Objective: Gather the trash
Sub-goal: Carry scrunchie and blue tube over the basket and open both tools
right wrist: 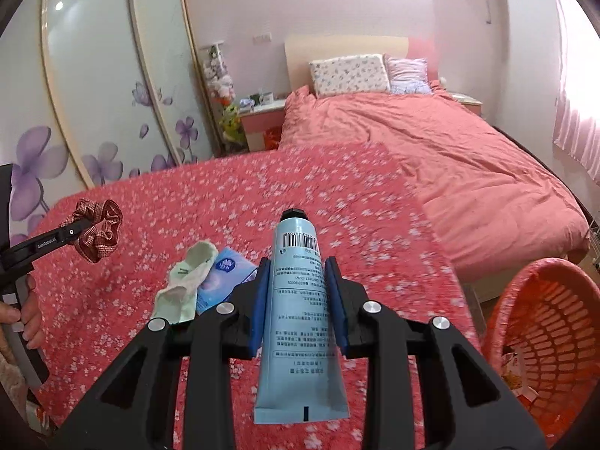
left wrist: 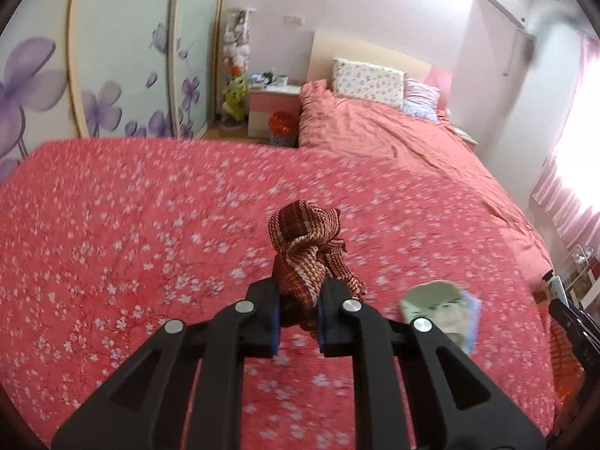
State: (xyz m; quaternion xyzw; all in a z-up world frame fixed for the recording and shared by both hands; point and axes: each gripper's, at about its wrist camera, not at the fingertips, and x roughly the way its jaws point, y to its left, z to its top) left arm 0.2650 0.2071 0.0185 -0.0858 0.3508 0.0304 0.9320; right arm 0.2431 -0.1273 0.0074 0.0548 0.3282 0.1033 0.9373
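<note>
My left gripper (left wrist: 298,300) is shut on a red and white checked scrunchie (left wrist: 307,247) and holds it above the flowered red cover (left wrist: 112,225). The scrunchie also shows in the right wrist view (right wrist: 99,234), held at the far left by the left gripper (right wrist: 80,230). My right gripper (right wrist: 296,281) is shut on a light blue tube (right wrist: 298,300) with a black cap, held above the cover (right wrist: 337,195). A pale green sock (right wrist: 185,285) and a blue tissue pack (right wrist: 225,277) lie on the cover; the sock (left wrist: 435,300) shows right of my left gripper.
An orange-red mesh basket (right wrist: 543,337) with some scraps inside stands at the right, beside the cover's edge. A bed with a pink duvet (right wrist: 450,157) and pillows lies behind. A wardrobe with purple flowers (right wrist: 93,112) is at the left. A nightstand (right wrist: 262,120) stands at the back.
</note>
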